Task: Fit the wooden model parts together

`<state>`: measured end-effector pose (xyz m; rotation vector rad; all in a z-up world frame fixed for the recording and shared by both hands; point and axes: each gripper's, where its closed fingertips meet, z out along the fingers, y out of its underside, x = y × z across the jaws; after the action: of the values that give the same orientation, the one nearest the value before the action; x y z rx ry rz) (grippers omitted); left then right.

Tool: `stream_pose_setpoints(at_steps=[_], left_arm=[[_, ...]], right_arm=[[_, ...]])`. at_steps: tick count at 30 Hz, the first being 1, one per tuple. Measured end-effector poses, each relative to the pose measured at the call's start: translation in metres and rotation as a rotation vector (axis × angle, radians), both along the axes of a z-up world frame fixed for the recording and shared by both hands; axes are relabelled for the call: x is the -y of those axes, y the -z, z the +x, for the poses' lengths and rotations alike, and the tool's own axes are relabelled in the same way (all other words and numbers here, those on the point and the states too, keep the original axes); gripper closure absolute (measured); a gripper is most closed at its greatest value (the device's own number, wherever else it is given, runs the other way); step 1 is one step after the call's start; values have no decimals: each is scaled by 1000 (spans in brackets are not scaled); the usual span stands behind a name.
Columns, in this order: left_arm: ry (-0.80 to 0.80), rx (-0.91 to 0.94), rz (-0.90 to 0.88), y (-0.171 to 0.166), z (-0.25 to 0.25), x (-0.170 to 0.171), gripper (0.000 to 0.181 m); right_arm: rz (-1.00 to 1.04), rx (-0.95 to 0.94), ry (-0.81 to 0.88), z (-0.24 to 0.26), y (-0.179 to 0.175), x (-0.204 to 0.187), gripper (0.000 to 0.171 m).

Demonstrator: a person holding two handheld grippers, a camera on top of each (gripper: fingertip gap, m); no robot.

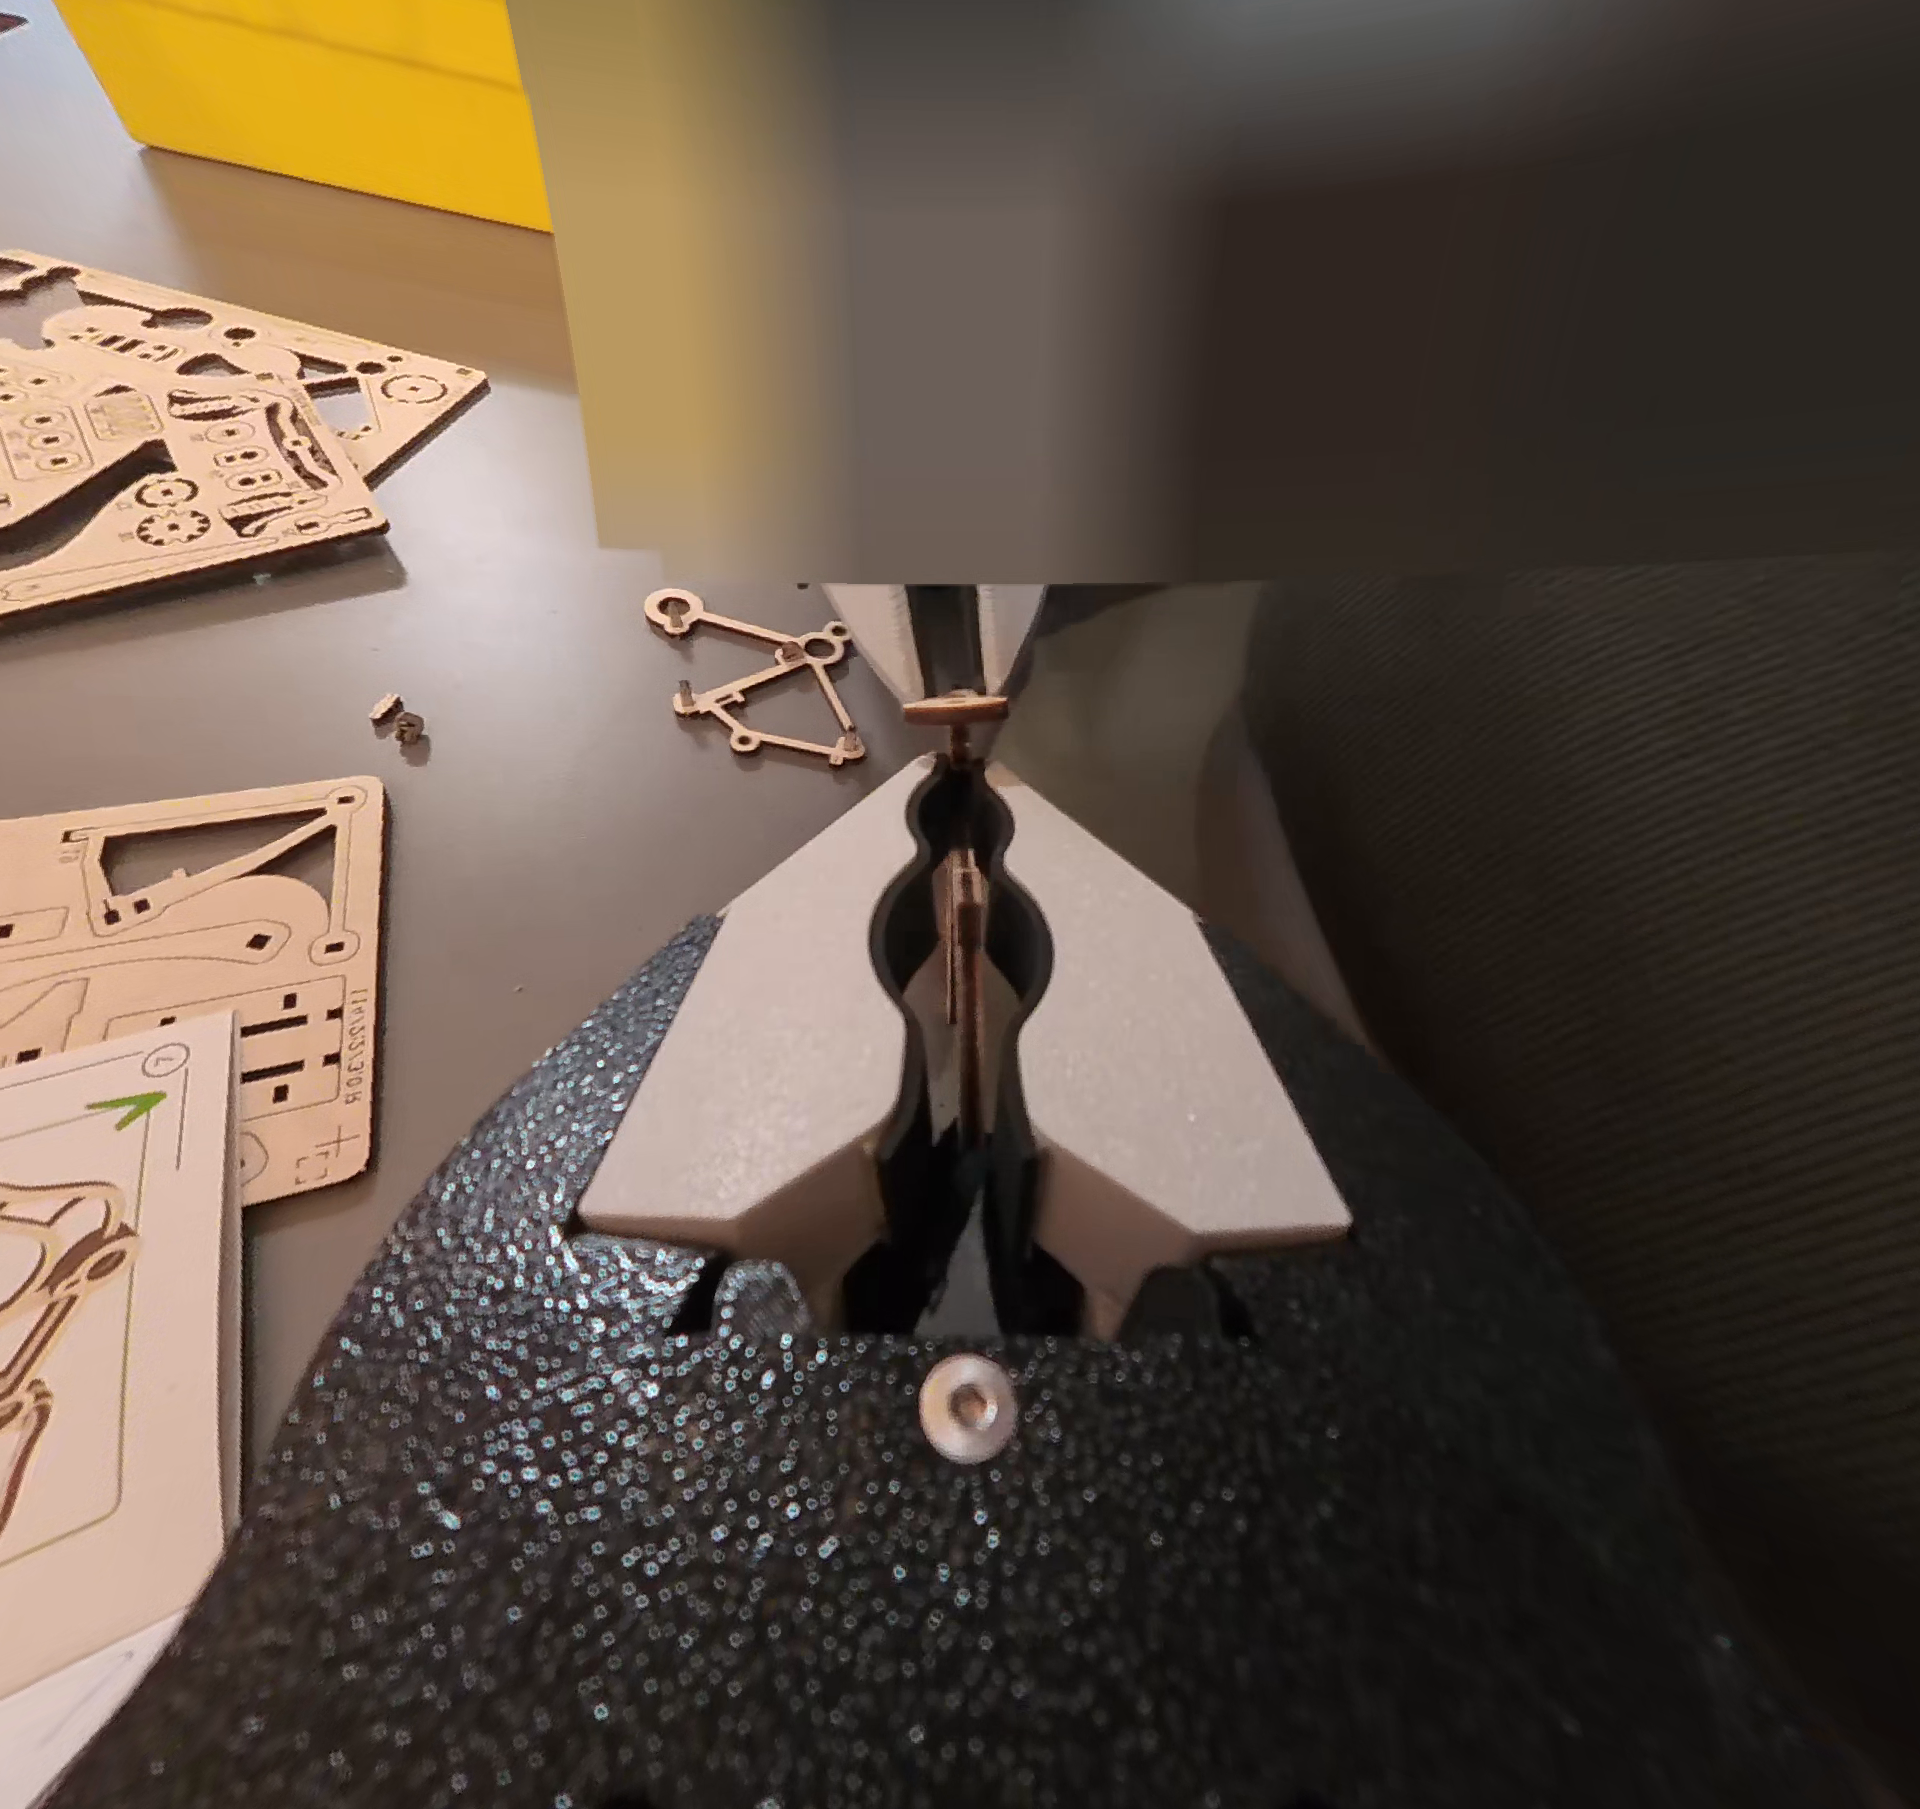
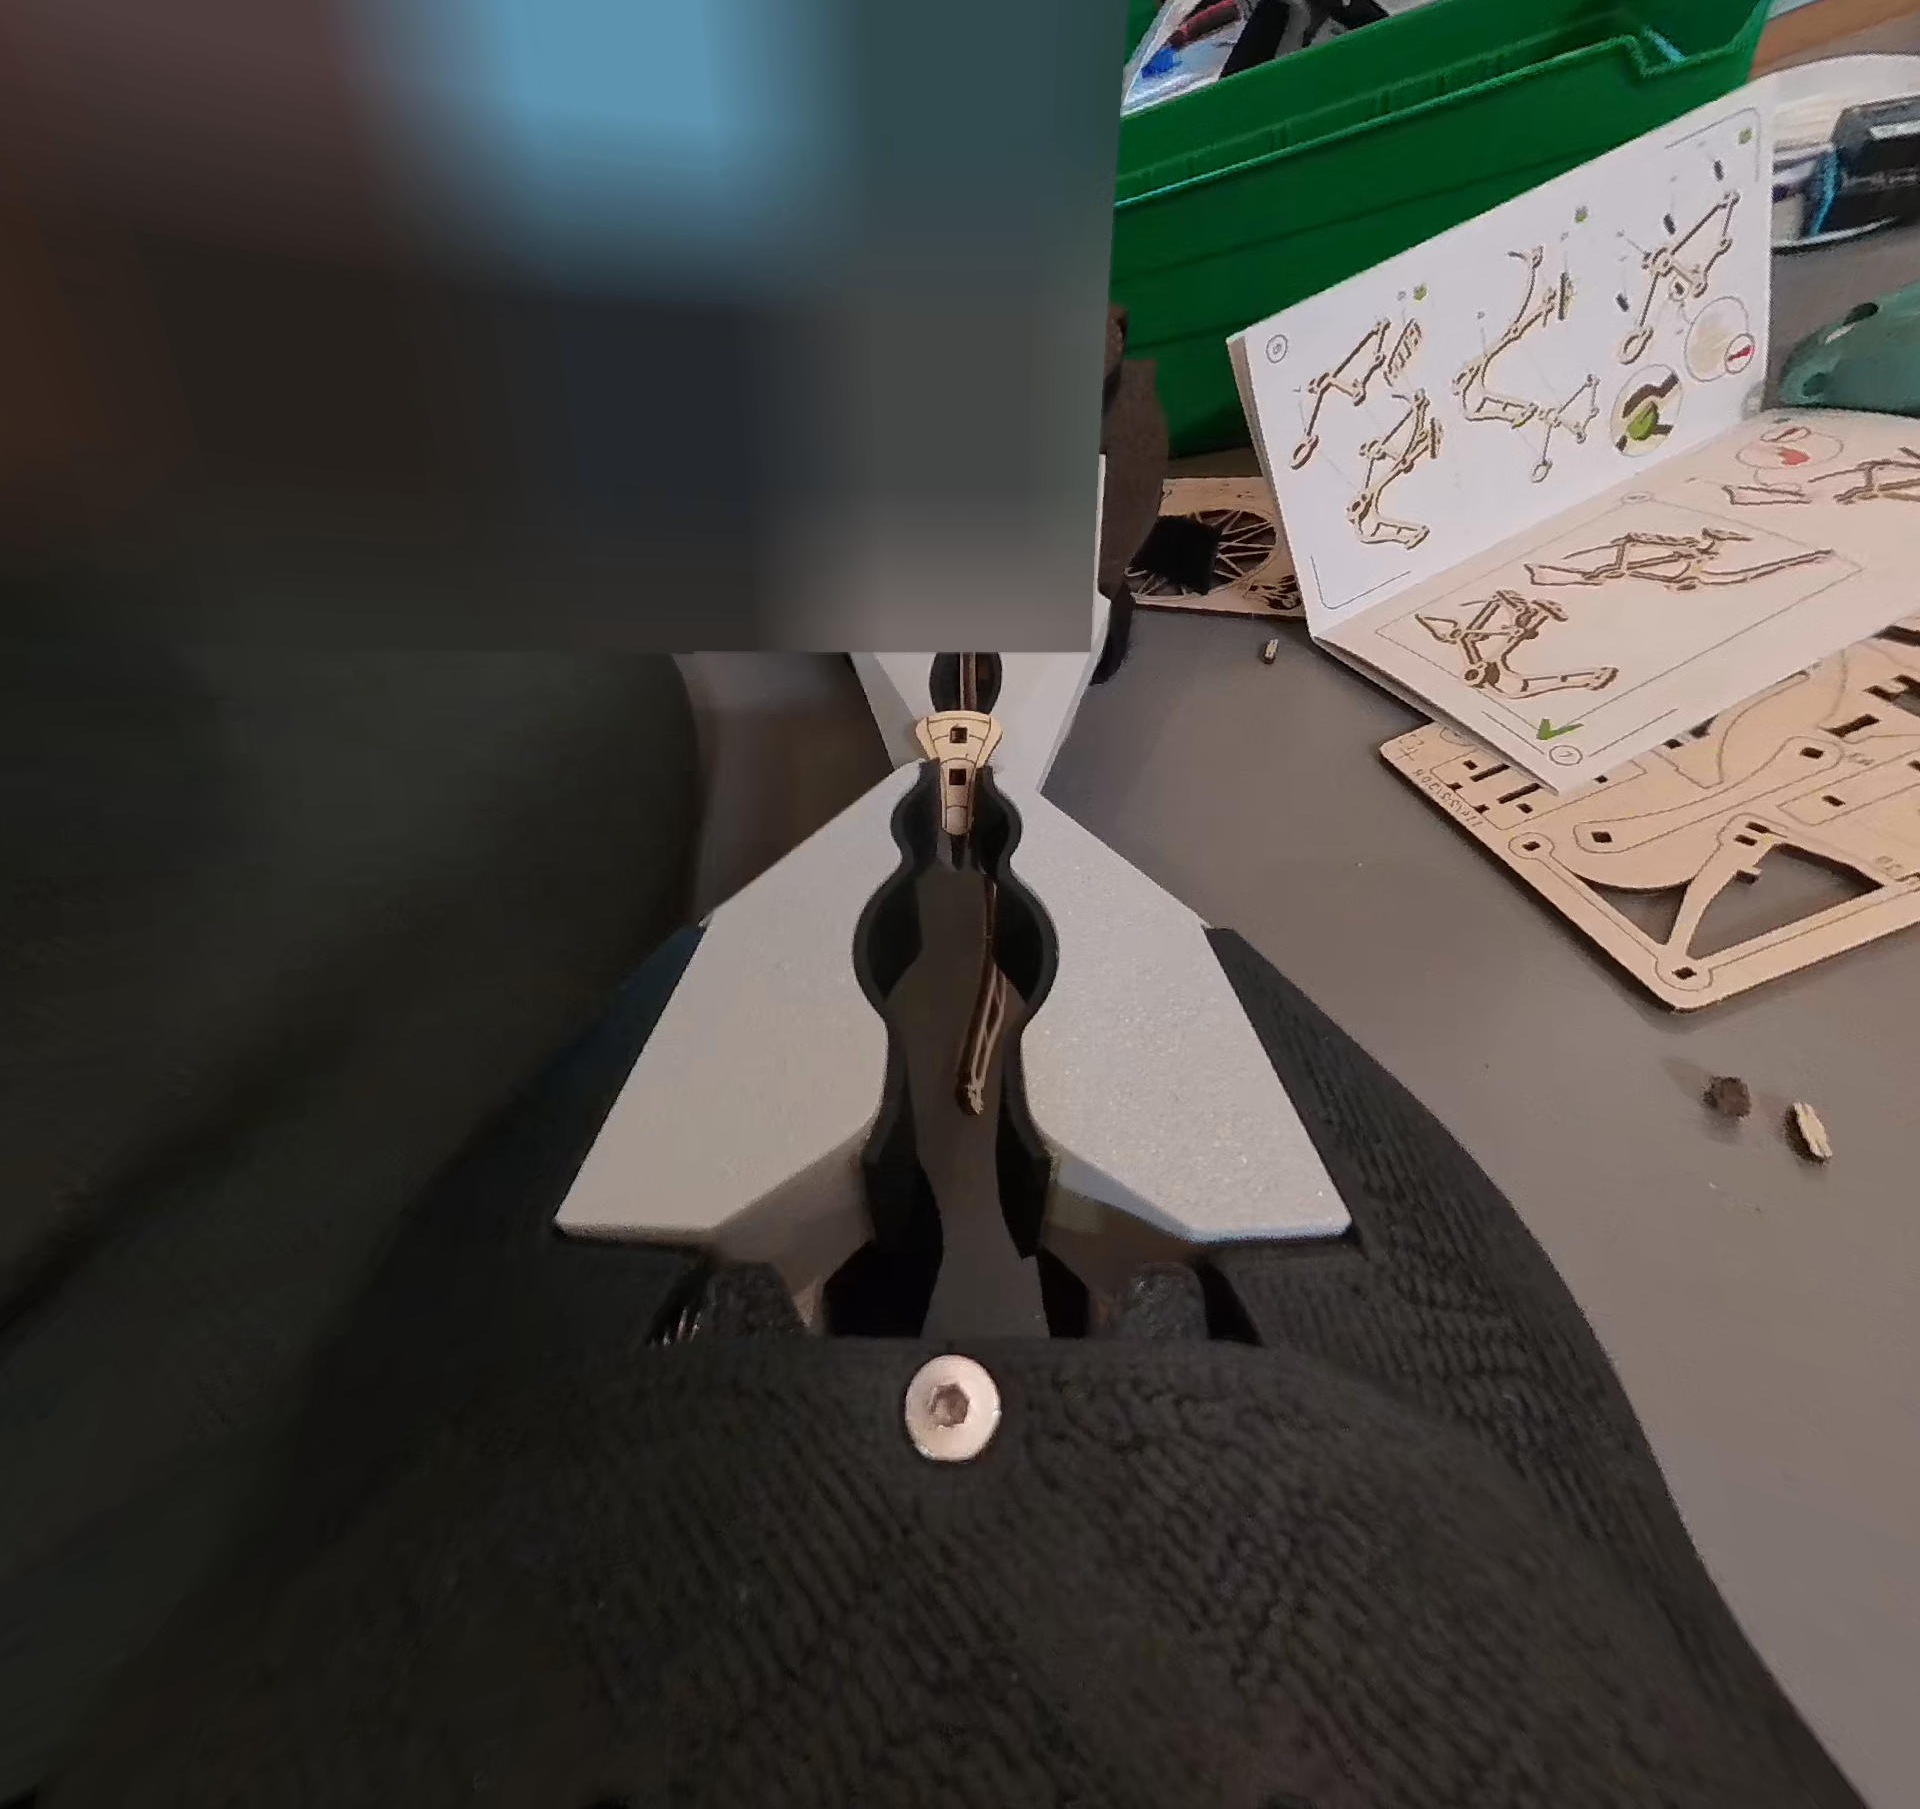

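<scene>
In the left wrist view my left gripper (image 1: 961, 772) is shut on a thin flat wooden part (image 1: 966, 928), seen edge-on between the grey fingers (image 1: 821, 980). Tip to tip with it, the right gripper (image 1: 956, 658) holds a small wooden piece (image 1: 954, 710) crosswise against that part's tip. In the right wrist view my right gripper (image 2: 956, 772) is shut on the small fan-shaped wooden piece (image 2: 958, 751), with a thin wooden strut (image 2: 982, 1011) running back between the fingers. The left gripper (image 2: 961, 689) faces it closely. Both are held above the dark table.
A loose wooden frame part (image 1: 769, 689) and small wood scraps (image 1: 400, 720) lie on the table. Laser-cut wooden sheets (image 1: 187, 440) (image 2: 1714, 855) and an open instruction booklet (image 2: 1558, 429) lie nearby. A yellow box (image 1: 291, 24) and a green bin (image 2: 1403, 128) stand behind. Only a small space, under 4 cm, lies between the two pairs of fingers.
</scene>
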<state>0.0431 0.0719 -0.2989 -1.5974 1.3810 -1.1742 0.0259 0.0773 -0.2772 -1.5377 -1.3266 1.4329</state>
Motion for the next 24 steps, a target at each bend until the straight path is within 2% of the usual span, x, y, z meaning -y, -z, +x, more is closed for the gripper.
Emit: stream_pose_setpoints(at_steps=[20, 24], left_arm=[[-5, -4, -59, 1, 0, -4, 181], [-24, -9, -91, 2, 0, -8, 181]], right_arm=[[-39, 31, 35, 0, 1, -5, 165], [-150, 22, 63, -1, 3, -11, 166]])
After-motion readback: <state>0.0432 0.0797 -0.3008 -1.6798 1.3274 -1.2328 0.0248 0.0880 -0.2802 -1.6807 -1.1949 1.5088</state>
